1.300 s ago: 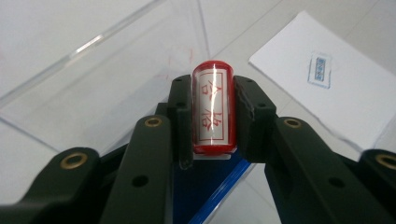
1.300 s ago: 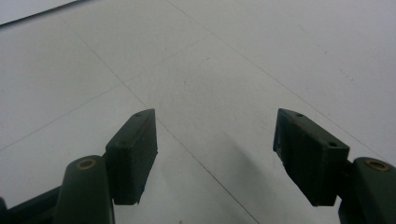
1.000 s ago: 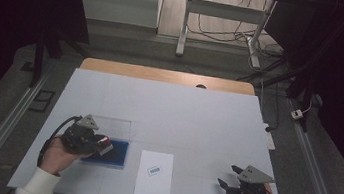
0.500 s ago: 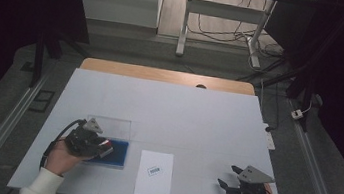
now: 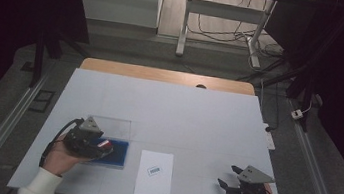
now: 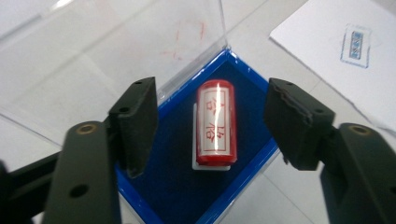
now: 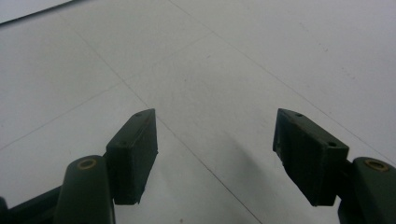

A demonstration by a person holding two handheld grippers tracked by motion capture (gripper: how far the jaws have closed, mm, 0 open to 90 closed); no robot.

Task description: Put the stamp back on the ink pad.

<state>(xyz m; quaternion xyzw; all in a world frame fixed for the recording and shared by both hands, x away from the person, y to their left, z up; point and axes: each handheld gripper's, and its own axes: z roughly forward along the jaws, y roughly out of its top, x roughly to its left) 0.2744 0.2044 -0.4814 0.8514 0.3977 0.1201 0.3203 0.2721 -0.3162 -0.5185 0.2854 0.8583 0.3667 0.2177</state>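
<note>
now red cylindrical stamp [image 6: 214,122] lies in blue-lined case [image 6: 252,95]; both grippers' fingers apart.

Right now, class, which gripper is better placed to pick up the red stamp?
Left. The left gripper hangs open over the red stamp in its blue case; the right gripper sits far off.

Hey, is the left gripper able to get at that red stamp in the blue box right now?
Probably yes. The left gripper is open, its jaws on either side of the red stamp, which lies in the blue box with the clear lid swung back.
</note>
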